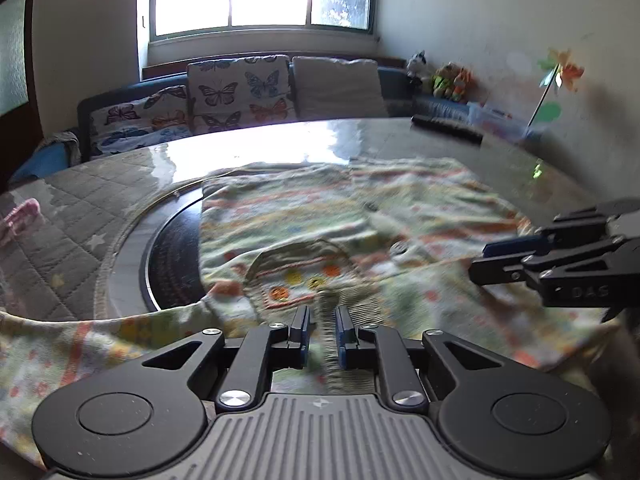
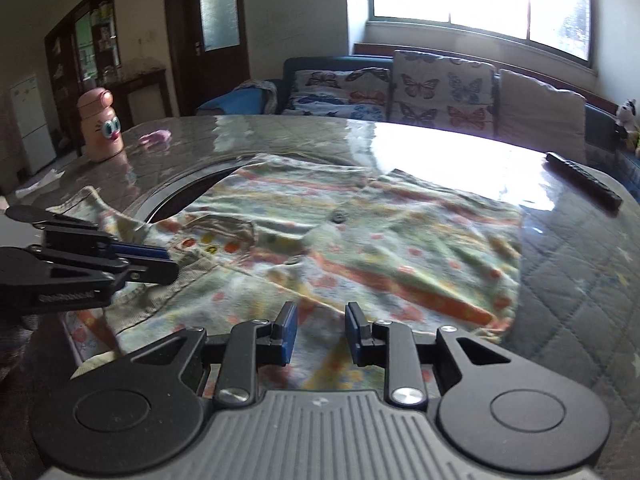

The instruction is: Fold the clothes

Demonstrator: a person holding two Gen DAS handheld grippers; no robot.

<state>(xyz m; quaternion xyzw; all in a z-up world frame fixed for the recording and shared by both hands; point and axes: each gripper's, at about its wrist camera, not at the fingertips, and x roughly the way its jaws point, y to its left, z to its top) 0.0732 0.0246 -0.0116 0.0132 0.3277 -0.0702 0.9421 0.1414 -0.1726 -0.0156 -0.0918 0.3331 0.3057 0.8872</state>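
**Both grippers at the near hem of the patterned garment**

Left wrist view: the left gripper sits low over the near edge of the table, its jaws narrow, with a ridge of ribbed fabric rising between the blue pads. Whether the pads truly pinch that ridge cannot be told, as the cloth is blurred there. The garment, a small shirt in a pale print, lies spread across the middle of the table, partly over a dark round inset, and its near part drapes over the near edge. The right gripper comes in from the right side, above the cloth.

Right wrist view: the right gripper hovers above the garment near the table's near edge, jaws narrowly apart with nothing gripped; the cloth lies below them. The left gripper reaches in from the left over a khaki-trimmed part. A remote lies at the far right corner and a pink bottle at the far left.

To do this step well, I judge that each gripper should take only the top layer near a corner of the hem, both at matching height, then lift evenly so the fold line stays straight.
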